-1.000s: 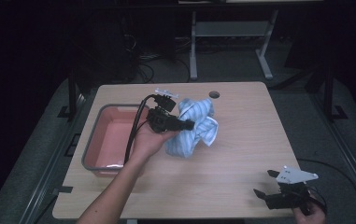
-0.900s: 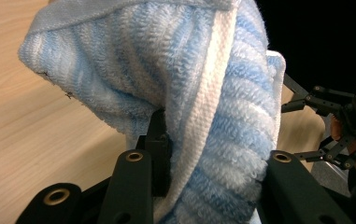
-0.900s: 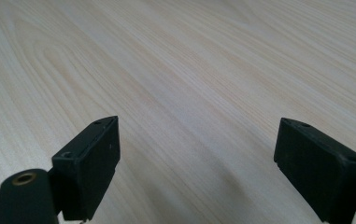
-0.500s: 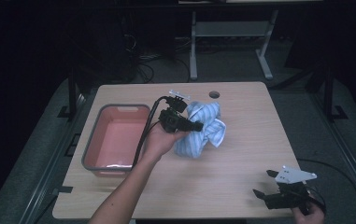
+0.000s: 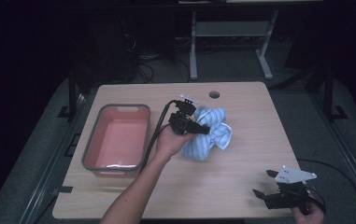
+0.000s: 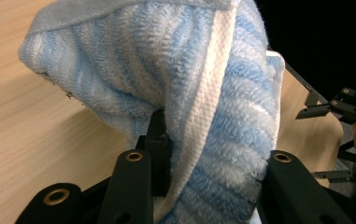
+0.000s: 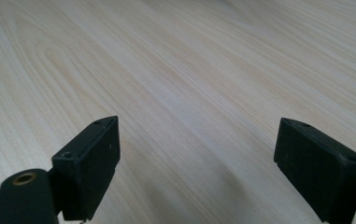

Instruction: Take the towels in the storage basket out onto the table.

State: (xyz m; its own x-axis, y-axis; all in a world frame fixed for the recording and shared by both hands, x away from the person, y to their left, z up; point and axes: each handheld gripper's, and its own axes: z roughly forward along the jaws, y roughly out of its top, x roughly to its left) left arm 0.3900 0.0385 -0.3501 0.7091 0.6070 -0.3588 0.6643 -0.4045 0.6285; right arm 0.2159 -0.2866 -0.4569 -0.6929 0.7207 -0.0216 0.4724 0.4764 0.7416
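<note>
Light blue-and-white striped towel (image 5: 210, 133); pink tub (image 5: 118, 138), grey rim; pale wood-grain table (image 5: 241, 182)

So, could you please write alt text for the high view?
A person's left tool grips a bunched blue-striped towel on a wooden table, beside a pink tub. The right tool rests open at the table's near right corner.

Looking along the right gripper (image 7: 199, 158): two black jaws rising from the bottom edge, spread wide apart, nothing between them but bare wood. Below and beyond, a pale wooden table (image 7: 203, 70), its grain running in long slanted streaks across the frame. On the left jaw's near end, a round brass-coloured eyelet
</note>
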